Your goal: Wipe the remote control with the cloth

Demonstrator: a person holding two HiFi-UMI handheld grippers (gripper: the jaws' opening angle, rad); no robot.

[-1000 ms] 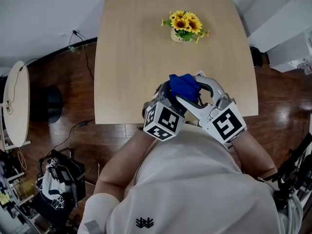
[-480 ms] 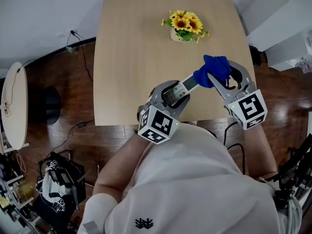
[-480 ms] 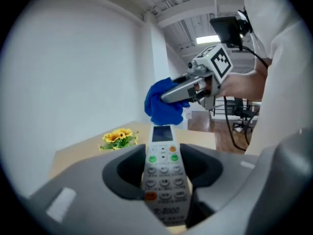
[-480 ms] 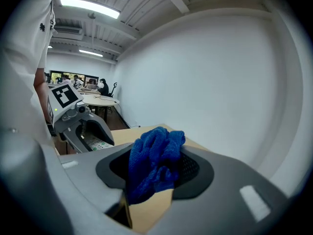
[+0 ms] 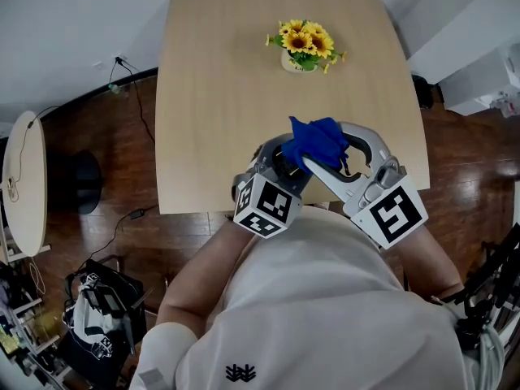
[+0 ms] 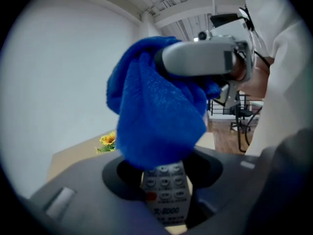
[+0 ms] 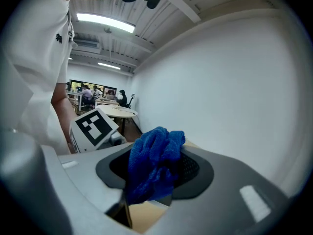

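Note:
My left gripper (image 5: pixel 280 162) is shut on a grey remote control (image 6: pixel 166 187), whose buttons show between the jaws in the left gripper view. A blue cloth (image 5: pixel 317 140) is clamped in my right gripper (image 5: pixel 325 154), which is shut on it. The cloth (image 6: pixel 156 116) presses down on the far part of the remote and hides it. In the right gripper view the bunched cloth (image 7: pixel 154 168) fills the gap between the jaws. Both grippers hang over the near edge of the wooden table (image 5: pixel 219 96), crossed close together.
A small pot of sunflowers (image 5: pixel 302 45) stands at the table's far side. A round white side table (image 5: pixel 24 177) is at the left on the dark wood floor. Cables (image 5: pixel 134 88) run on the floor beyond the table's left edge, and a bag (image 5: pixel 97 315) lies at lower left.
The right gripper with the cloth has swept back left and nearer, from the remote's far tip onto its middle. The left gripper has kept hold of the remote and barely moved.

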